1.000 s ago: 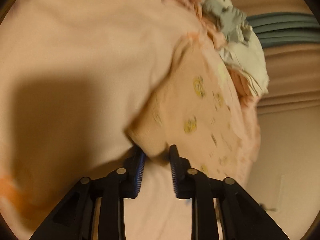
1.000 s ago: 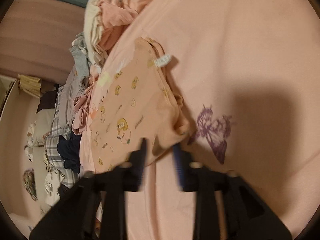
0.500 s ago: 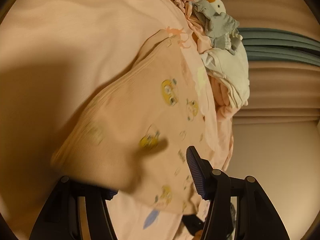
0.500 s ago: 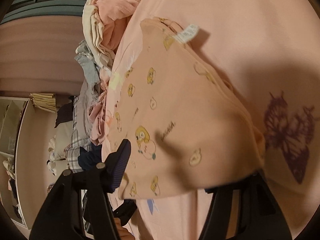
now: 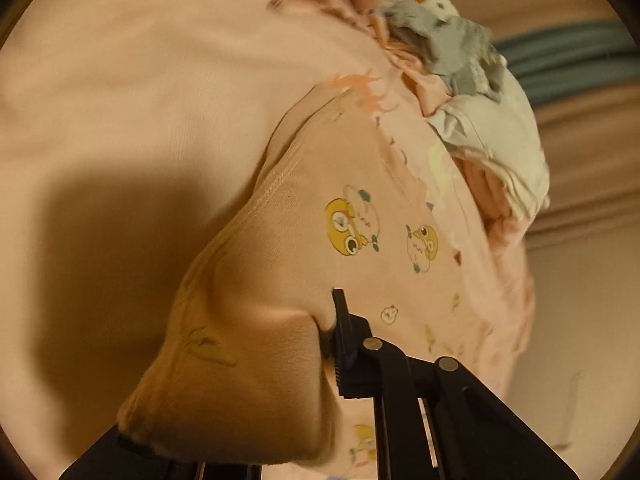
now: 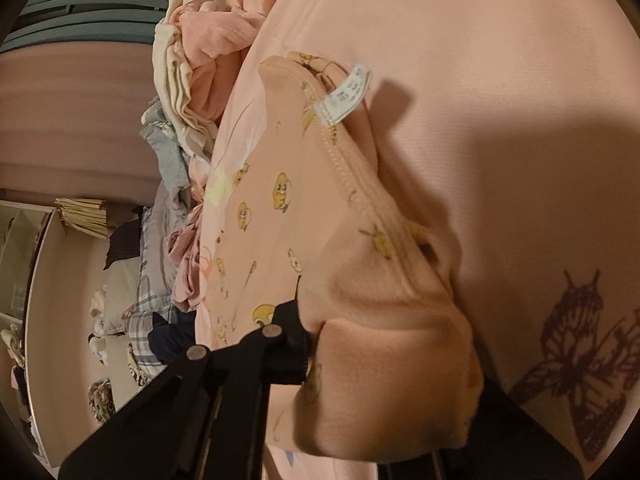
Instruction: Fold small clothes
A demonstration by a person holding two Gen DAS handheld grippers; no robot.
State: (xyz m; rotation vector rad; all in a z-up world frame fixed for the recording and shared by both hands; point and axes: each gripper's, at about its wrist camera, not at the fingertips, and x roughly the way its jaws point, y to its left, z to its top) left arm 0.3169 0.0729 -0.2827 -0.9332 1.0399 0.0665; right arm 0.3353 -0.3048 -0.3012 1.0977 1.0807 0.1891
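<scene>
Item 1. Left gripper [image 5: 320, 364]: black, two-fingered; only its right finger [image 5: 348, 344] shows, the left one hidden under cloth. The jaws stand closed on a bunched corner of the small peach knit garment printed with yellow cartoon chicks [image 5: 360, 240], which drapes over the gripper and spreads forward and to the right of it.

Item 2. Pale pink bedsheet [image 5: 140, 100]: lies beneath the garment, filling the area left of and ahead of the left gripper.

Item 3. Heap of unfolded clothes in grey, white and pink [image 5: 472, 92]: far ahead and to the right of the left gripper, just beyond the garment's far edge.

Item 4. Right gripper [image 6: 320, 344]: black; left finger [image 6: 292, 332] visible, right one covered. The jaws pinch a thick fold of the same garment [image 6: 280, 200], which extends forward. A white care label [image 6: 346, 96] sticks up from its far seam.

Item 5. Dark purple butterfly print [image 6: 580, 352] on the sheet, right of the right gripper.
</scene>
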